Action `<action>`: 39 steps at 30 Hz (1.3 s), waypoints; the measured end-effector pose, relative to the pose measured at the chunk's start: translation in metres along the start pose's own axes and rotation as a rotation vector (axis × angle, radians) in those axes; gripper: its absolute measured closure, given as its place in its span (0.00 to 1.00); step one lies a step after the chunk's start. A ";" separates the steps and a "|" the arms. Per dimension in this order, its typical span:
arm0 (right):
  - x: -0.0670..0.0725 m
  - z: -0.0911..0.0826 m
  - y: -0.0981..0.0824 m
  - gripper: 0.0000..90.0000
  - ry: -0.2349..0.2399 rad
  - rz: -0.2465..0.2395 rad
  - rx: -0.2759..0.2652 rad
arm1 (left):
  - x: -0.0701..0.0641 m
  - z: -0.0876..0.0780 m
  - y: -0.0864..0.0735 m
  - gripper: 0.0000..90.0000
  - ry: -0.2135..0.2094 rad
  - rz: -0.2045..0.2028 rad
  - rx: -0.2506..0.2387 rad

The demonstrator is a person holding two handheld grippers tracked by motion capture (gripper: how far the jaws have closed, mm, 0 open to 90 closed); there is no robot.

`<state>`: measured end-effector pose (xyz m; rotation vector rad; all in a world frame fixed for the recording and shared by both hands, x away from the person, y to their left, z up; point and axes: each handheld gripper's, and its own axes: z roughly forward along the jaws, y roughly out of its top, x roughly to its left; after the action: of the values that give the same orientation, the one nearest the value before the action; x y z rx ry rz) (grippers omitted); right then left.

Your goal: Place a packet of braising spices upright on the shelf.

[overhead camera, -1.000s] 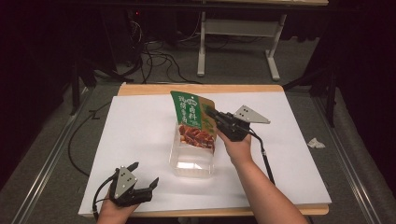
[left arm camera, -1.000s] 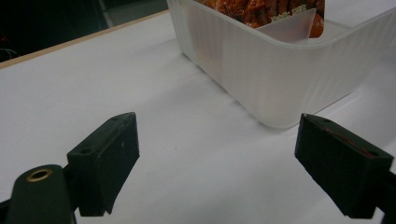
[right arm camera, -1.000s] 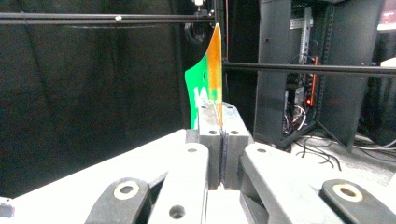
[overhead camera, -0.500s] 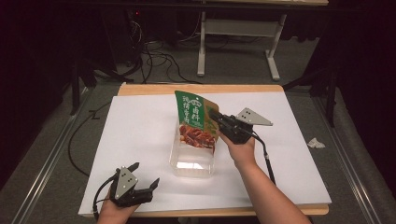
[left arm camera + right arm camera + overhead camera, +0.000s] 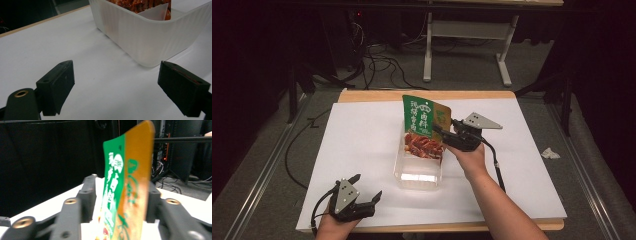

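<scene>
A green and orange snack pouch (image 5: 424,125) stands upright with its lower end inside a clear plastic container (image 5: 419,177) at mid table. My right gripper (image 5: 439,131) reaches the pouch's upper right edge from the right. Its jaws have just been opening, and in the right gripper view the pouch (image 5: 125,182) stands between them with a gap beside the left jaw, so the right gripper (image 5: 121,190) is open. Near the front left edge my left gripper (image 5: 367,186) rests open. Its view has the left gripper (image 5: 117,82) wide apart, facing the container (image 5: 150,37).
A white sheet (image 5: 362,145) covers the wooden table (image 5: 377,95). A crumpled bit of paper (image 5: 550,153) lies on the floor to the right. Cables and a desk frame (image 5: 467,35) stand beyond the far edge.
The pouch has shifted slightly right and stands a bit more upright in the container. Both hands have stayed where they were.
</scene>
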<state>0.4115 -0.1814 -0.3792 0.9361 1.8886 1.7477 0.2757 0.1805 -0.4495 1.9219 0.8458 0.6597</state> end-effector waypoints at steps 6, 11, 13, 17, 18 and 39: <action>-0.001 0.003 0.002 0.21 -0.023 0.002 0.031 | 0.001 0.000 0.000 0.16 0.001 -0.001 -0.002; -0.002 0.000 0.002 0.17 -0.054 -0.004 0.065 | 0.001 0.001 0.000 0.16 -0.002 -0.001 -0.001; -0.003 -0.001 0.001 0.16 -0.054 -0.007 0.070 | 0.002 0.001 0.000 0.16 -0.002 -0.001 0.002; -0.006 -0.010 0.000 0.15 -0.061 -0.011 0.075 | 0.002 0.001 0.000 0.16 -0.003 -0.005 0.001; -0.007 -0.012 -0.001 0.14 -0.063 -0.012 0.079 | 0.002 0.001 0.000 0.16 -0.002 -0.006 0.001; -0.031 -0.142 -0.048 0.12 -0.227 -0.022 0.169 | 0.003 0.012 0.002 0.16 -0.012 -0.018 0.011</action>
<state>0.3254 -0.3042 -0.4115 1.1192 1.9097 1.4196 0.2865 0.1761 -0.4529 1.9248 0.8595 0.6329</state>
